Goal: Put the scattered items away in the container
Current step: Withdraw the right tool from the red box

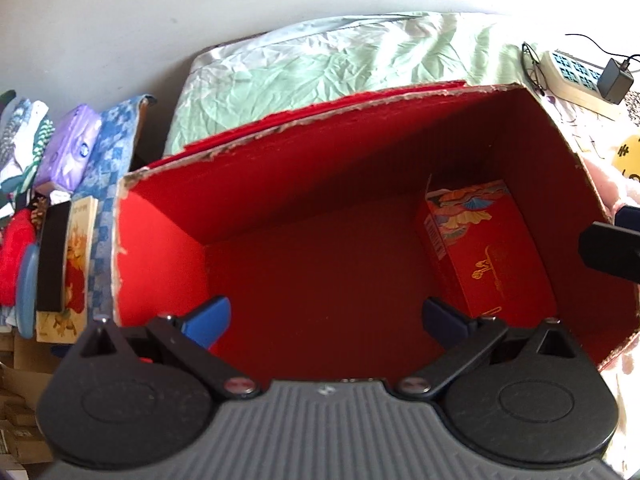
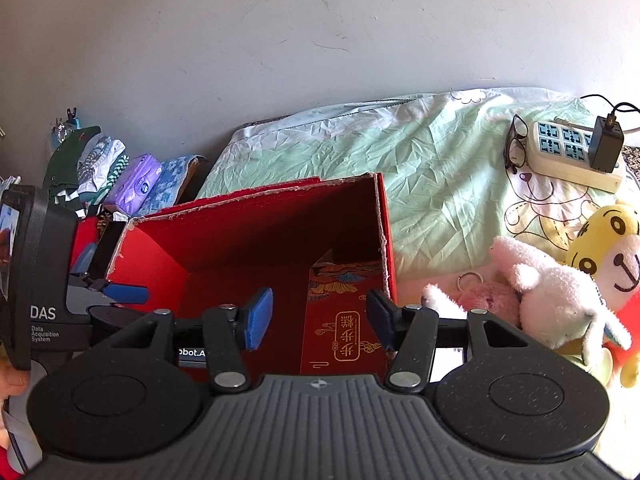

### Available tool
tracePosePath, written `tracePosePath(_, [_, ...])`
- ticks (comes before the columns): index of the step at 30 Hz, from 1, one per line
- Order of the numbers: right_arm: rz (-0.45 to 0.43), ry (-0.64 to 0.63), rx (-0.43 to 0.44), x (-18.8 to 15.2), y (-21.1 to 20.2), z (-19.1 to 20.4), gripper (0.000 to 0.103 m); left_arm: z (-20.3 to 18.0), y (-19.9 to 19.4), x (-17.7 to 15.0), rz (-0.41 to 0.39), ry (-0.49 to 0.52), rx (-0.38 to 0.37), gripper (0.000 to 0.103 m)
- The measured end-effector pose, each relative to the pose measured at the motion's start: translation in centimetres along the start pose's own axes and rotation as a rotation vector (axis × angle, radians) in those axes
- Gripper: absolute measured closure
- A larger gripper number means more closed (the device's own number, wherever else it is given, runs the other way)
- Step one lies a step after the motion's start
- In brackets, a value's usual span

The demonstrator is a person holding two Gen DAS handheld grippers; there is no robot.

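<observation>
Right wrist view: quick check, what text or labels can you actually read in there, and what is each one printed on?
"DAS" and "Data Acquisition System": on the left gripper body at the left edge.
"obot.A": partial white lettering behind the right gripper, cut off.
Gold Chinese characters in a frame: on the small red box inside the red container; too stylised to read reliably.
Purple tissue pack: round logo, too small to read.
Power strip: no readable markings.

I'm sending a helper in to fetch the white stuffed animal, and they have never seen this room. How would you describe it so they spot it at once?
Find the big open red cardboard box on the bed with the pale green sheet. Just to its right lies a heap of soft toys; the white plush is the fluffy one lying nearest the box. Its neighbour, the yellow plush, has a smiling face with black markings.
</observation>
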State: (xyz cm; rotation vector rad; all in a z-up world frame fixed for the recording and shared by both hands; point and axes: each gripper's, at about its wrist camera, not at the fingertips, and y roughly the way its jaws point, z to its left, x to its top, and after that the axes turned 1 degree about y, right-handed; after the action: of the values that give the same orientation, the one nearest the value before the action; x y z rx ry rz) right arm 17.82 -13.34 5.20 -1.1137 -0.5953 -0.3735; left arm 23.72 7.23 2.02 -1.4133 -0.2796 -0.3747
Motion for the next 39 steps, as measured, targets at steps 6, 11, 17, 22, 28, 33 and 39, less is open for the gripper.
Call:
tracePosePath(6, [-0.002, 0.016, 0.01, -0.5, 1.0, 1.1, 0.047, 0.6, -0.2, -0.5, -0.032, -0.023, 0.043, 0.001])
tracePosePath(11, [-0.005, 0.052, -0.028, -1.1, 1.7, 1.4, 0.047, 1.3, 0.0, -0.7, -0.054, -0.044, 0.088, 0.001])
tracePosePath(17, [-0.002, 0.098, -0.057, -1.8, 2.1, 1.3, 0.047, 1.9, 0.1, -0.9, -0.06, -0.057, 0.101, 0.001])
tracePosePath(22, [-0.014, 0.099, -0.076, -2.2, 1.6, 1.6, 0.047, 1.9, -0.2, -1.1, -0.075, -0.055, 0.111, 0.001])
tracePosePath(28, [-0.055, 0.058, -0.071, -2.7, 0.0, 2.4, 0.047, 2.2, -1.1, -1.6, -0.092, -0.077, 0.124, 0.001])
tracePosePath(33, [-0.072, 0.027, -0.069, -2.9, -0.7, 2.6, 0.047, 2.3, -2.6, -2.4, -0.121, -0.092, 0.155, 0.001])
tracePosePath(39, [-0.086, 0.023, -0.03, -3.3, -1.6, 2.1, 0.047, 2.3, -4.5, -3.8, -0.131, -0.139, 0.195, 0.001])
